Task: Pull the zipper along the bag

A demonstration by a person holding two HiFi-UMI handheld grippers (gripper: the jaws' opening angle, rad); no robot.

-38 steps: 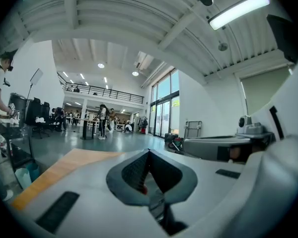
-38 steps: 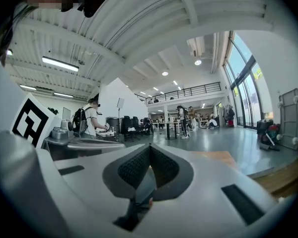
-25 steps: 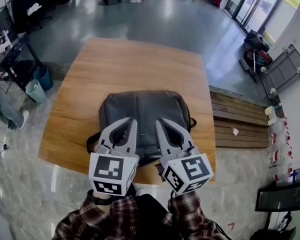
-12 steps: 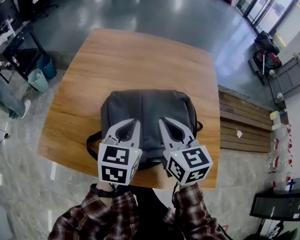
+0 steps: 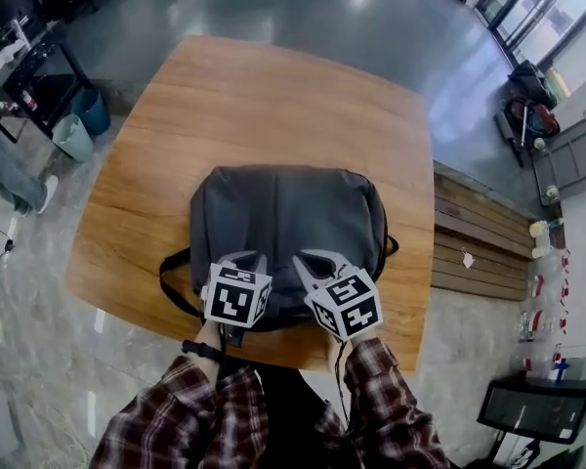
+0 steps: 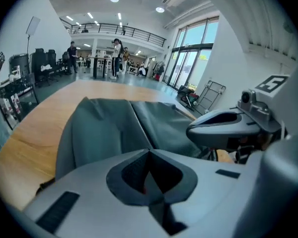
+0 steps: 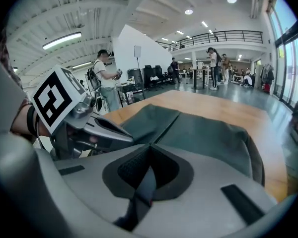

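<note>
A dark grey backpack [image 5: 288,213] lies flat on the wooden table [image 5: 273,96], its near edge by the table's front. Both grippers hover side by side over that near edge. My left gripper [image 5: 250,258] is shut, fingers meeting at the tip with nothing between them [image 6: 150,151]. My right gripper [image 5: 309,259] is shut too [image 7: 150,147]. A seam runs along the backpack's top [image 6: 139,125], also seen from the right gripper view [image 7: 166,125]. I cannot make out a zipper pull. Each gripper shows in the other's view: the right gripper [image 6: 228,128] and the left gripper [image 7: 104,130].
A black strap [image 5: 171,283] loops off the backpack's left near corner. A slatted wooden bench [image 5: 469,242] stands right of the table. Bins [image 5: 73,135] and desks lie to the left. Several people stand far back in the hall [image 6: 116,53].
Both grippers have dropped lower and drawn back to the backpack's near edge, looking smaller in the head view. The head view has shifted, showing more of the table.
</note>
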